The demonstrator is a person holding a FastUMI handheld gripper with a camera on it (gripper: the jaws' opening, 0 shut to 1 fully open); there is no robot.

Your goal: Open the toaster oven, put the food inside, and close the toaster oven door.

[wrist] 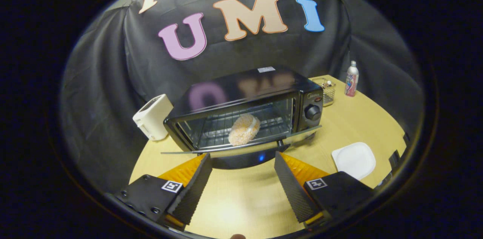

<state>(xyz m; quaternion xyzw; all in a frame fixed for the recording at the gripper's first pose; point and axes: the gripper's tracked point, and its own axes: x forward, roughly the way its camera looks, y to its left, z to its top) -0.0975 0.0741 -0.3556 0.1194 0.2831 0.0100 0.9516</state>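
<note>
Nearest the camera, the gripper holds its two fingers spread wide apart over the pale wooden table, with nothing between them. Both fingertips sit just short of the toaster oven door.

Toaster oven: a black unit standing on the table directly ahead of the fingers. Its door is folded down to a near-horizontal position, and the front edge of the door lies just beyond the fingertips. A round control knob sits on the panel at the right side of the oven front.

Food: a round, crumb-coated piece resting on the wire rack inside the oven cavity, near the front of the rack.

Surrounding items: a white toaster stands just beside the oven's left side. A white square plate lies on the table to the right of the fingers. Behind the oven's right side stand a small clear container and, near it, a bottle.
</note>
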